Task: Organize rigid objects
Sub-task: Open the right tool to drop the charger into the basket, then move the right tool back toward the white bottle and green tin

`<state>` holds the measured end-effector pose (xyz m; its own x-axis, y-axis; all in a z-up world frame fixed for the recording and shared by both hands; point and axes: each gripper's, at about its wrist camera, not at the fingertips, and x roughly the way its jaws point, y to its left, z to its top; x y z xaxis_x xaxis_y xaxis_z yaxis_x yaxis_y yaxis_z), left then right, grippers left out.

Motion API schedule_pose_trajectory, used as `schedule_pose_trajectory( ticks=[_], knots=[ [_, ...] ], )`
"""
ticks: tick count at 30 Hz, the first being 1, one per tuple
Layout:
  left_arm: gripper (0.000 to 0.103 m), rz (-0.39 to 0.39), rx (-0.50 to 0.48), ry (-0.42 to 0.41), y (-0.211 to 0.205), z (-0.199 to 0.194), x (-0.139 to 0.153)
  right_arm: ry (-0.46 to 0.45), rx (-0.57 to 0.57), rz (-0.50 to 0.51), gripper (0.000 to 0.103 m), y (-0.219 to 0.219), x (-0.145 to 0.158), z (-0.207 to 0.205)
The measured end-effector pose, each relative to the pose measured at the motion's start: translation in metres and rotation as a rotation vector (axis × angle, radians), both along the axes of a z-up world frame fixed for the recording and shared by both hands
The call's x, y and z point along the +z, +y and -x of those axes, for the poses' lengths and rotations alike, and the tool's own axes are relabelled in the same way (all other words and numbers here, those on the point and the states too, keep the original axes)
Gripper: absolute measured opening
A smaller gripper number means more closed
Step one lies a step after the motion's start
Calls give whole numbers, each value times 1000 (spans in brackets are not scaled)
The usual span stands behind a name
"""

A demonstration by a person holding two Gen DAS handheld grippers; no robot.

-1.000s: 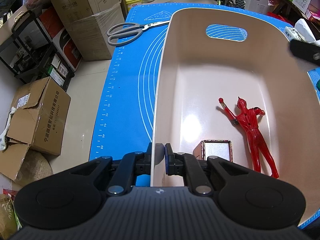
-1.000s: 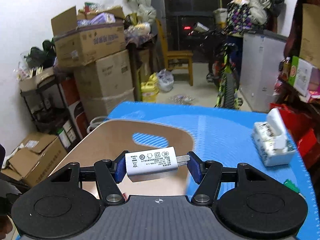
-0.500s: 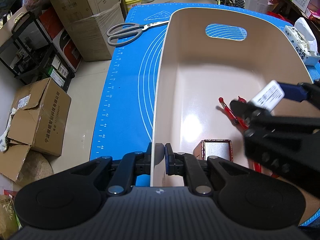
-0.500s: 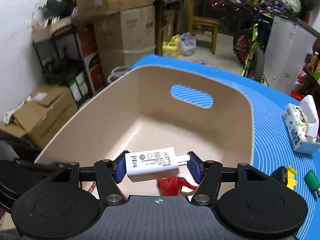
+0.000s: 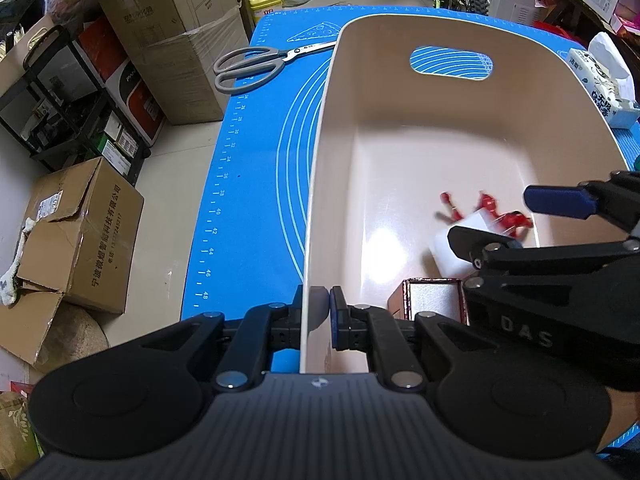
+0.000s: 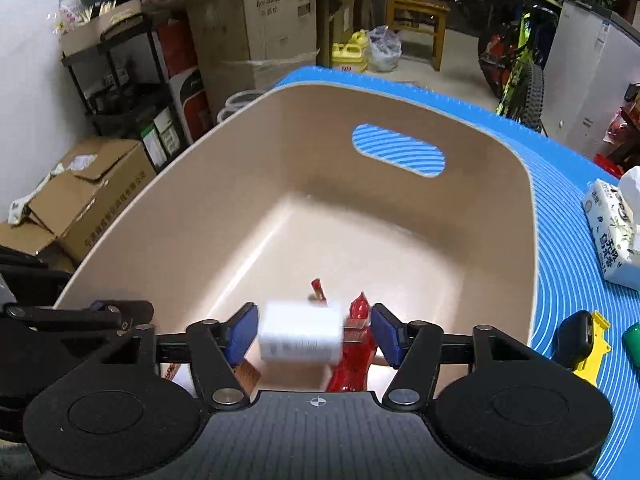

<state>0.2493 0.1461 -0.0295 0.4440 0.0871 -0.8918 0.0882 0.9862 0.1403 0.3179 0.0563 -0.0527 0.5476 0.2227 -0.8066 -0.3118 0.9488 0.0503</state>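
A beige plastic bin (image 5: 316, 168) (image 6: 200, 216) stands on the blue mat (image 5: 256, 168). My left gripper (image 5: 319, 312) is shut on the bin's near left rim. My right gripper (image 6: 314, 336) is open above the bin; it also shows in the left wrist view (image 5: 520, 220). A white charger plug (image 6: 300, 336) (image 5: 448, 252), blurred, is loose between the open fingers, touching neither pad. A red toy figure (image 6: 356, 344) (image 5: 500, 216) and a small brown box (image 5: 432, 300) lie on the bin floor.
Grey scissors (image 5: 256, 64) lie on the mat left of the bin. A tissue pack (image 6: 612, 232) (image 5: 604, 84), a black-and-yellow object (image 6: 580, 340) and a green item (image 6: 634, 340) lie right of the bin. Cardboard boxes (image 5: 72, 232) stand on the floor left.
My right gripper moved over the bin and opened, letting go of the white charger plug, which now drops into the bin. My left gripper has stayed shut on the rim.
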Motion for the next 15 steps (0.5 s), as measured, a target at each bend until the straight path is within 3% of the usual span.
schedule_pose_trajectory(
  ticks=[6, 15],
  knots=[
    [13, -1, -1, 0, -1, 0, -1, -62, -16, -45, 76, -16, 22, 11],
    [13, -1, -1, 0, -1, 0, -1, -174, -173, -153, 81, -74, 56, 25]
  ],
)
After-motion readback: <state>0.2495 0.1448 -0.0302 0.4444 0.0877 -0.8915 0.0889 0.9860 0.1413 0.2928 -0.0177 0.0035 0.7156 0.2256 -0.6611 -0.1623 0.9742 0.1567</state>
